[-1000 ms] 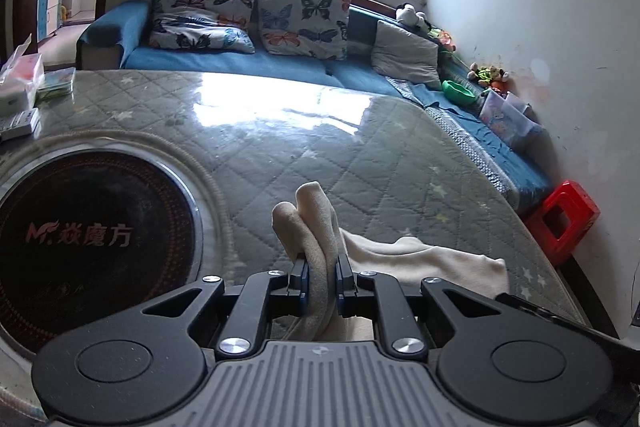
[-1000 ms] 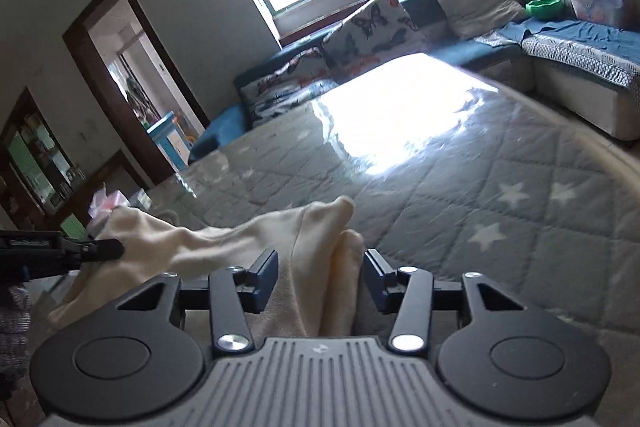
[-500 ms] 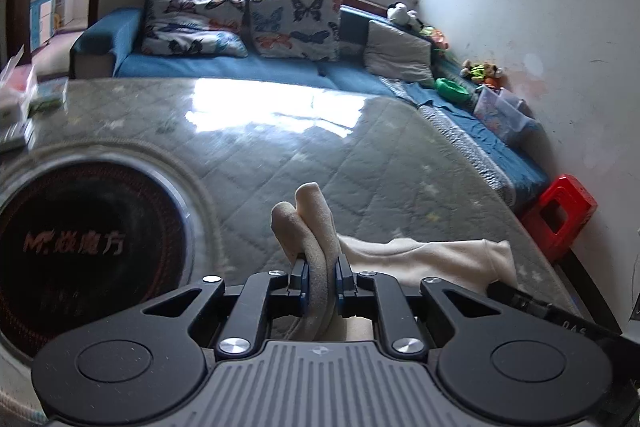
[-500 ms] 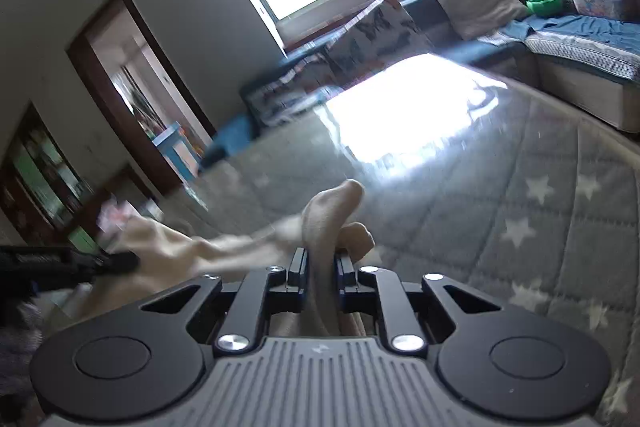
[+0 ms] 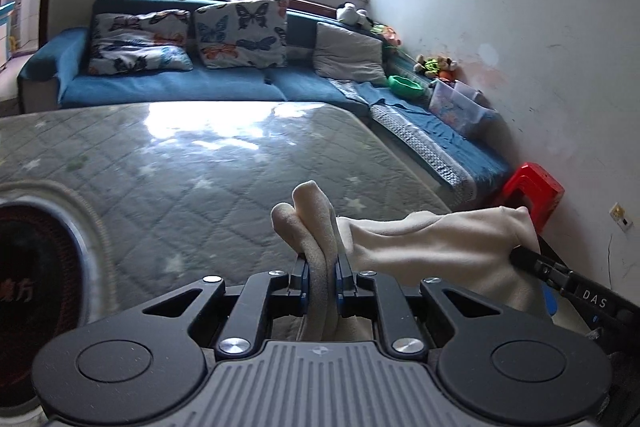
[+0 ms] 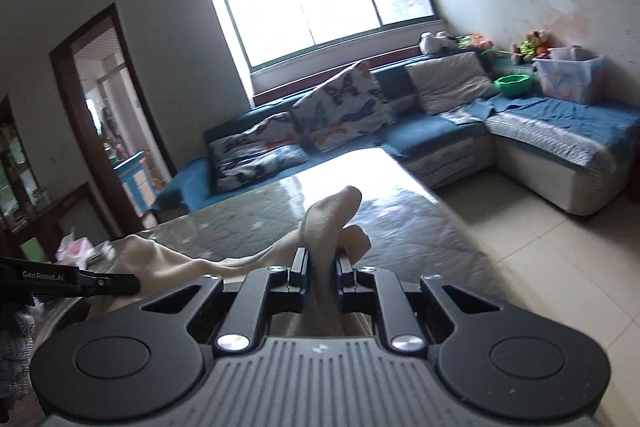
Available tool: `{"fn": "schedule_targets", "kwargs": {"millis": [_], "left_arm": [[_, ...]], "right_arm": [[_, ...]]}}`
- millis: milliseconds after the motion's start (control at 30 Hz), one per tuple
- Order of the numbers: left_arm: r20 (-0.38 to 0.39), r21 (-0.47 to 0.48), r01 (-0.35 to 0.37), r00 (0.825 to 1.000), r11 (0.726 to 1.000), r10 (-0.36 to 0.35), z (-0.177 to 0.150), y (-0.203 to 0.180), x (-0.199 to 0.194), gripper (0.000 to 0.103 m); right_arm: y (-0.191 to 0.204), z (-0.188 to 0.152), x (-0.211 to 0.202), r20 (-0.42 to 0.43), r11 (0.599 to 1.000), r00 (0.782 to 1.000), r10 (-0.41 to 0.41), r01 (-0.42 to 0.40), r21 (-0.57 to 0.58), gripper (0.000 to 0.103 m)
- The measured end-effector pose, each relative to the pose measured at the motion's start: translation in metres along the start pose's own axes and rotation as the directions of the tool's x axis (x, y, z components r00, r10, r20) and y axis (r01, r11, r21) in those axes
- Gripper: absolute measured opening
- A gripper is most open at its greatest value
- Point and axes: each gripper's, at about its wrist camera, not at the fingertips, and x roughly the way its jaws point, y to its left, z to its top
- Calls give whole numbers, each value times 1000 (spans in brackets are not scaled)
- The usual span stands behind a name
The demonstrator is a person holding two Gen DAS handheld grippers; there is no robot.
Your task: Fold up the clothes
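A cream fleece garment (image 5: 432, 247) hangs stretched between both grippers above the grey quilted table (image 5: 200, 163). My left gripper (image 5: 322, 267) is shut on a bunched edge of it, the fold sticking up between the fingers. In the left wrist view the other gripper's tip (image 5: 528, 259) pinches the cloth's far corner at the right. My right gripper (image 6: 322, 263) is shut on another bunched edge of the garment (image 6: 328, 215). From there the cloth runs left to the left gripper's finger (image 6: 116, 283).
A round black induction cooker (image 5: 36, 267) sits on the table (image 6: 400, 219) at the left. A blue corner sofa (image 5: 224, 87) with butterfly cushions lies beyond, a red stool (image 5: 532, 187) and tiled floor (image 6: 560, 267) to the right. Small packets (image 6: 76, 247) lie at the table's left.
The right gripper closed on the garment edge. Both grippers then rose and tilted up, lifting the cloth off the table and pulling it taut between them.
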Motion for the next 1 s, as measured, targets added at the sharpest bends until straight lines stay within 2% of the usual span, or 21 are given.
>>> {"fn": "schedule_targets", "kwargs": {"millis": [200,267,300,367,467,600,767,1000], "left_arm": [[-62,17,-9,998,1000,10,-7,-4,28,17],[-76,21,-46,996,999,47,-12,1,32,20],[-76,27,-67,995,997,69,-15,4,32,27],[-73,24,-87,993,996,89,-18,13,30,28],[-74,2,-95,993,995,95,-19,22,26,28],[-64,22,-87,994,996,89,-23,18,21,28],[-70,44,-68,995,997,71,-19,9,28,28],[-99,70,-64,993,996,71,-10,7,58,28]], "right_arm": [[-21,-11,11,-46,997,996,-70,71,27,12],[-28,-19,18,-84,993,991,-104,108,41,14],[-31,-23,22,-99,991,987,-124,129,45,16],[-35,-26,23,-105,987,983,-148,153,43,16],[-33,-25,20,-84,988,985,-149,152,30,16],[-18,-17,30,-72,993,991,-114,114,-16,16],[0,-15,59,-113,993,988,-100,92,-81,17],[1,-18,97,-169,985,975,-145,127,-113,21]]}}
